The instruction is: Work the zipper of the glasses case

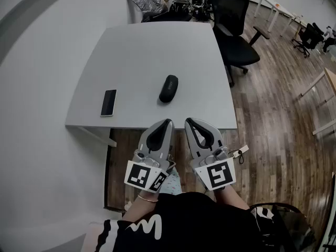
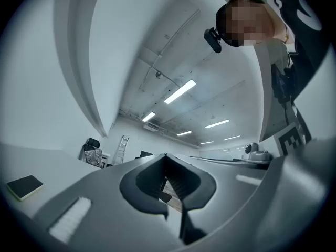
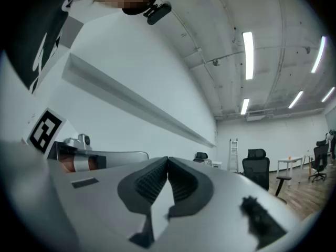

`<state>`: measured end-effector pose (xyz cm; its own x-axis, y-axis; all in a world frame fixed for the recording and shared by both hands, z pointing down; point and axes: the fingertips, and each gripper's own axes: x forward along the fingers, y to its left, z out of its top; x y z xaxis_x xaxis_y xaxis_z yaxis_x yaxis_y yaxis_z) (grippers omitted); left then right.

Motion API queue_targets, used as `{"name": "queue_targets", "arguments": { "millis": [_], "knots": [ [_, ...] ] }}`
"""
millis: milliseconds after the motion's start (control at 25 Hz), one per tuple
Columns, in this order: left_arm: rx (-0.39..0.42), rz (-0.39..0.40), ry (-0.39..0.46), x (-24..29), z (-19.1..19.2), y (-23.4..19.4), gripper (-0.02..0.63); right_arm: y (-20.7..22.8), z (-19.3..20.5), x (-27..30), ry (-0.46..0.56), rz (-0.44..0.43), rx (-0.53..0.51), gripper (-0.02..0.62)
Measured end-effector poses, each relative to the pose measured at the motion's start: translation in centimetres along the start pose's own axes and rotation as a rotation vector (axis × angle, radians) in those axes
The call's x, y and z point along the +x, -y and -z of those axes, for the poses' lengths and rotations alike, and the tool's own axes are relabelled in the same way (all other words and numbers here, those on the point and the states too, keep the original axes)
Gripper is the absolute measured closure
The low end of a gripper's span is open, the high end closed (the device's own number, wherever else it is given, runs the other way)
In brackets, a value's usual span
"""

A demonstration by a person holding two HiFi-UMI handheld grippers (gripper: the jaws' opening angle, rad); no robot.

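A black oval glasses case point(image 1: 168, 88) lies near the middle of the grey table point(image 1: 157, 51), apart from both grippers. My left gripper point(image 1: 167, 122) hovers at the table's near edge, shut with nothing in it. Just to its right, my right gripper point(image 1: 188, 121) is shut and empty too. In the left gripper view the jaw tips point(image 2: 166, 155) meet, pointing up toward the ceiling. In the right gripper view the jaw tips point(image 3: 167, 158) also touch. The case shows in neither gripper view.
A black phone point(image 1: 108, 102) lies on the table left of the case, and shows again as a phone point(image 2: 24, 186) in the left gripper view. A black office chair point(image 1: 233, 30) stands by the table's far right corner. Clutter point(image 1: 157, 1) sits beyond the far edge. Wooden floor point(image 1: 273, 119) lies to the right.
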<state>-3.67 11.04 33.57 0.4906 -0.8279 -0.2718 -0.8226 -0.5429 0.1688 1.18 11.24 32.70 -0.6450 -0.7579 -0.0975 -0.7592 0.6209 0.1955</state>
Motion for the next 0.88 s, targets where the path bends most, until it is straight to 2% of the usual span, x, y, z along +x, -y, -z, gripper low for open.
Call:
{"name": "queue_targets", "arguments": {
  "millis": [200,360,480,600,720,800,880],
  "knots": [
    [-0.002,0.021,-0.005,6.5,1.9,-7.1,0.603,3.5,2.8,8.8,0.001,0.005,0.002,0.589],
    [0.013,0.069,-0.009,12.2,0.6,-11.6,0.603,6.7,2.0,15.5,0.024,0.033,-0.005,0.589],
    [0.015,0.087,-0.013,15.1,-0.1,-13.8,0.603,8.5,1.2,18.4,0.034,0.059,-0.015,0.589],
    [0.002,0.092,-0.052,17.3,1.1,-15.3,0.603,10.4,2.1,20.0,0.014,0.075,-0.006,0.589],
    [-0.036,0.092,-0.188,19.1,4.6,-17.5,0.596,12.1,3.1,20.9,-0.005,0.083,0.003,0.589],
    [-0.070,0.088,-0.327,19.7,8.3,-19.6,0.516,12.6,3.2,21.2,-0.001,0.076,0.003,0.589],
    [-0.138,0.081,-0.532,19.7,13.5,-22.0,0.437,13.2,3.1,21.4,0.004,0.069,0.003,0.589]
  ]
}}
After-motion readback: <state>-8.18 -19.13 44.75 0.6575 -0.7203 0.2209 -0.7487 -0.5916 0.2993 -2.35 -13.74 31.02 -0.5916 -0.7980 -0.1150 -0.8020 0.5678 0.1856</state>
